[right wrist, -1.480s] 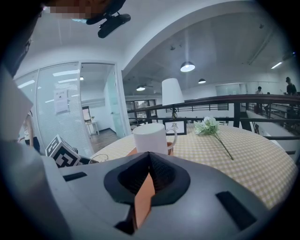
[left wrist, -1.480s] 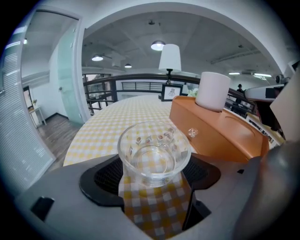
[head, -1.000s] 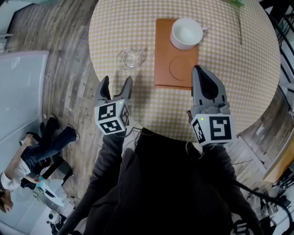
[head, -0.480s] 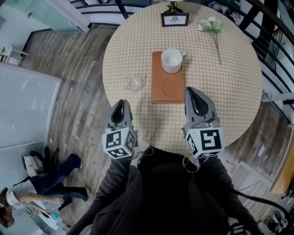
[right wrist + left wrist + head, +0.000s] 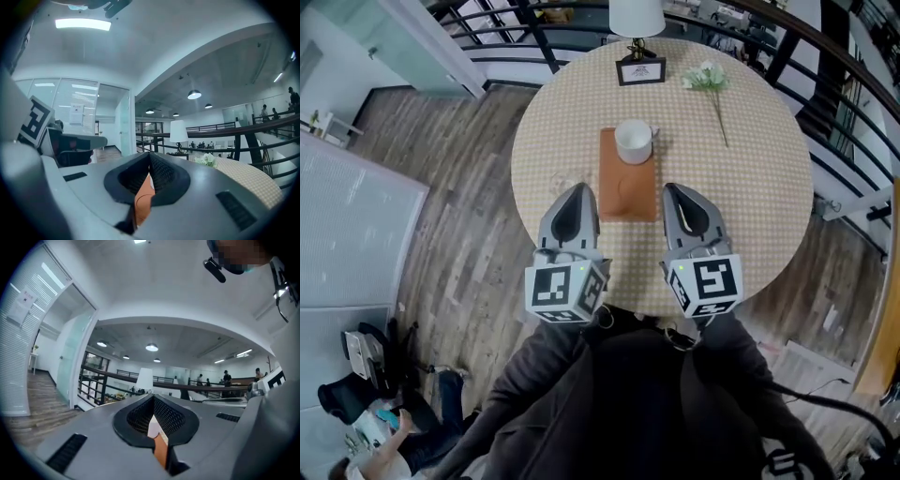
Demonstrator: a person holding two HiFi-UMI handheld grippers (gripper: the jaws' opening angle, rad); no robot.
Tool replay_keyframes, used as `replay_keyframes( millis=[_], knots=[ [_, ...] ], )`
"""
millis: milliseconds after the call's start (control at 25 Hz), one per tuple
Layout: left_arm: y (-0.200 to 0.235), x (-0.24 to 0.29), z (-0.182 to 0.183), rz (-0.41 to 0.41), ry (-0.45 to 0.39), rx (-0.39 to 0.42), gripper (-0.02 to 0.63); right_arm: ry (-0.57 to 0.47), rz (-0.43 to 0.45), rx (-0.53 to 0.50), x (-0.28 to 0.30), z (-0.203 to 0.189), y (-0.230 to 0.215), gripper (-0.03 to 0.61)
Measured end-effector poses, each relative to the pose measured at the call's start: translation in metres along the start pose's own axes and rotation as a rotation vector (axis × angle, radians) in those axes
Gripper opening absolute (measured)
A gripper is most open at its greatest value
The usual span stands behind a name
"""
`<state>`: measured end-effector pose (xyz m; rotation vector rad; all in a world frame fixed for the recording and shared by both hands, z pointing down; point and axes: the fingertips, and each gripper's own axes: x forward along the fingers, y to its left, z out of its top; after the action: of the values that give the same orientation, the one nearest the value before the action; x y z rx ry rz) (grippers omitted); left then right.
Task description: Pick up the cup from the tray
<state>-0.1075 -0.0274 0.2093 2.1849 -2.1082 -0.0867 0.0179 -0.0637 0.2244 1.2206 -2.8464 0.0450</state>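
cup (image 5: pixel 633 141): white, stood upright on the far end of the tray, nothing touching it
tray (image 5: pixel 623 199): orange-brown, lay flat on the round checked table (image 5: pixel 750 187); its near end was bare
left gripper (image 5: pixel 581 191): jaws had just been closing and met, nothing between them; tips sat by the tray's near-left corner
right gripper (image 5: pixel 673 191): jaws together, empty; tips sat by the tray's near-right corner
framed card (image 5: pixel 640 70): beyond the tray's far end
flower stem (image 5: pixel 709 81): far-right of the tray

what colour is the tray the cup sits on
The tray is orange-brown, best seen in the head view.
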Motion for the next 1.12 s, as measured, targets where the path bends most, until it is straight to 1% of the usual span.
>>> replay_keyframes(
  millis=[80, 200, 320, 480, 760, 1120],
  knots=[
    [-0.006, 0.008, 0.009, -0.021, -0.020, -0.004, 0.008, -0.006, 0.002, -0.004, 0.004, 0.001, -0.001, 0.007],
    [-0.011, 0.014, 0.010, -0.036, -0.020, -0.002, 0.006, 0.004, -0.007, 0.004, 0.006, -0.003, -0.006, 0.008],
    [-0.012, 0.015, 0.006, -0.041, -0.006, 0.016, 0.005, 0.015, -0.017, 0.010, 0.006, -0.007, -0.008, 0.008],
    [-0.009, 0.021, 0.000, -0.049, 0.010, -0.017, 0.006, 0.034, -0.026, 0.019, 0.010, -0.013, -0.010, 0.007],
    [0.000, 0.039, -0.016, -0.060, 0.050, -0.033, 0.006, 0.074, -0.030, 0.039, 0.031, -0.031, -0.011, 0.007],
    [0.017, 0.066, -0.039, -0.092, 0.110, -0.075, 0.006, 0.143, -0.043, 0.067, 0.067, -0.060, -0.012, 0.008]
  ],
)
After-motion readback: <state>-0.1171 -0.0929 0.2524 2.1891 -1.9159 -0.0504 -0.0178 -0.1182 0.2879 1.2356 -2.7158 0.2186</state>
